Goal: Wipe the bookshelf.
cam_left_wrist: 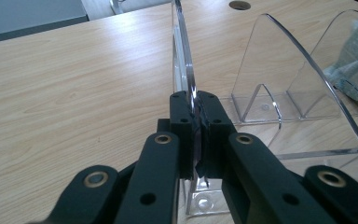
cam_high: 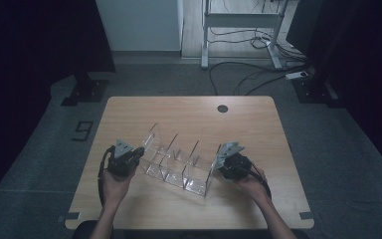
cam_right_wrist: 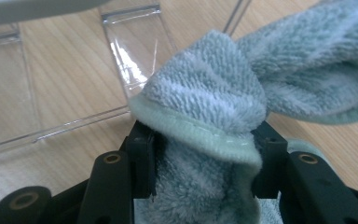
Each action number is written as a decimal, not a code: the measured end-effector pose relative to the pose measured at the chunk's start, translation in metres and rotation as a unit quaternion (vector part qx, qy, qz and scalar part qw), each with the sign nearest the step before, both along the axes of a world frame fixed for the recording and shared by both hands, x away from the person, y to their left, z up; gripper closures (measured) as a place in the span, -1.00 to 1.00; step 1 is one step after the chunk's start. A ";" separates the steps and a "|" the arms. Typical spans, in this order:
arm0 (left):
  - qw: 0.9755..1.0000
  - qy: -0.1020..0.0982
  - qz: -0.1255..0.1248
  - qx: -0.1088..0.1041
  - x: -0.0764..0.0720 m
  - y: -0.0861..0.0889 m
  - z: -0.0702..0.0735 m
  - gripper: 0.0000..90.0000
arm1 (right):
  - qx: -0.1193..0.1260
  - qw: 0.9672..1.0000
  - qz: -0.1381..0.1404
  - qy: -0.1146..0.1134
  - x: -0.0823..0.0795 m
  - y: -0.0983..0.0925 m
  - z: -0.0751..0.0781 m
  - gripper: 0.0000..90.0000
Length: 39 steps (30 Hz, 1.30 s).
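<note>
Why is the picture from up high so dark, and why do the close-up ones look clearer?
High view: dim, with black corners, so the clear plastic organizer is hard to make out. Left gripper view: bright and sharp on the wooden table, with glare along the organizer's curved divider edge. Right gripper view: well lit; the grey-green towel is so close that its nearest fuzz looks soft.

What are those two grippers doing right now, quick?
Left gripper: closed on a wall of the clear plastic organizer.
Right gripper: closed on a bunched grey-green towel.
</note>
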<state>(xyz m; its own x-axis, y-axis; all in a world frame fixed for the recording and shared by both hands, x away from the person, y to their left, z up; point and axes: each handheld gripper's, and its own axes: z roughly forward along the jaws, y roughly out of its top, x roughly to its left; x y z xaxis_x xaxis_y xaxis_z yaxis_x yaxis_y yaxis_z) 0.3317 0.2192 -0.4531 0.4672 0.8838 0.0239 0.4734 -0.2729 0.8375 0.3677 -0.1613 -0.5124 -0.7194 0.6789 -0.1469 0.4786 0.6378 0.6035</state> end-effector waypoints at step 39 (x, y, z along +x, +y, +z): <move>1.000 -0.006 0.013 0.007 0.000 -0.003 -0.001 0.93 | -0.003 0.991 0.119 0.058 -0.070 0.023 0.015 0.16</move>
